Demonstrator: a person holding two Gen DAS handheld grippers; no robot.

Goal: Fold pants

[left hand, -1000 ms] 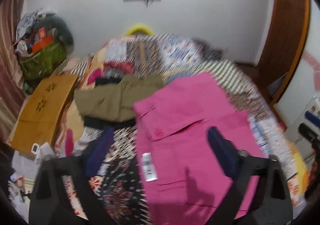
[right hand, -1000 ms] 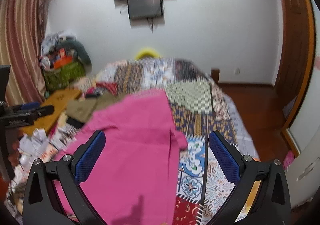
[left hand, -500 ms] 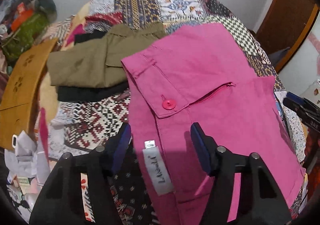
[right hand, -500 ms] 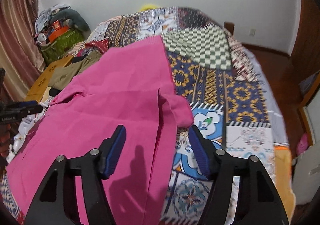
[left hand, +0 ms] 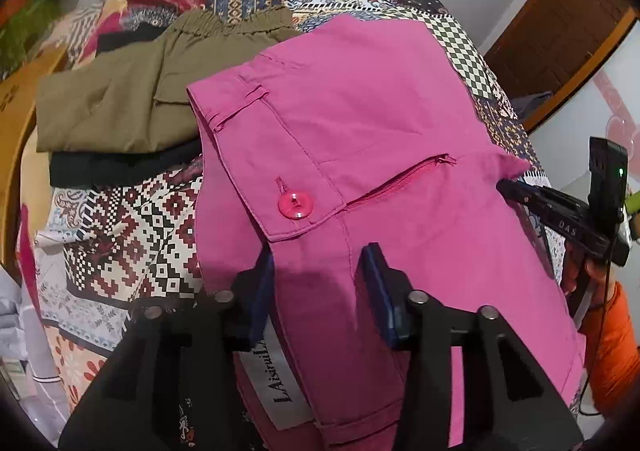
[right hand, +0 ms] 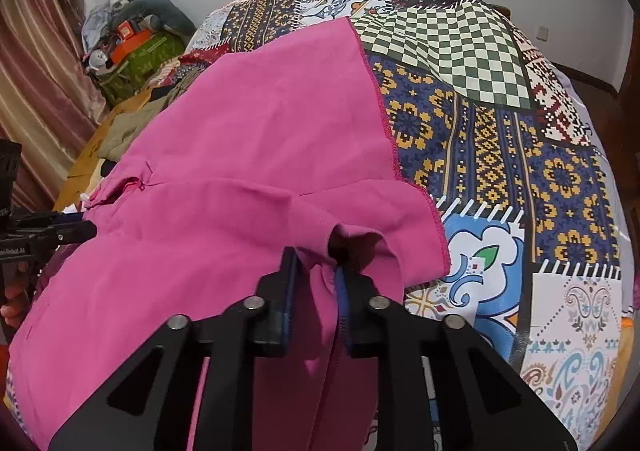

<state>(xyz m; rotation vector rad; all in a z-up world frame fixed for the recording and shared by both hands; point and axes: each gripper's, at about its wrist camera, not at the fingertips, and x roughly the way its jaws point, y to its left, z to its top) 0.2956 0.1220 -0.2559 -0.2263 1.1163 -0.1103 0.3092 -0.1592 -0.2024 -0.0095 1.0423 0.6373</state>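
Both grippers have dropped and narrowed onto the pink pants [left hand: 400,123] spread on the patchwork bed [right hand: 520,139] — left gripper [left hand: 318,291] straddling the near waistband without pinching yet, right gripper [right hand: 314,283] clenched on a bunched leg seam — soft, light cloth best held at seams.

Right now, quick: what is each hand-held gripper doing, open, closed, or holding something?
Left hand-held gripper: partly closed around the pink pants at the waistband, not clearly clamped.
Right hand-held gripper: shut on the pink pants' bunched fabric.
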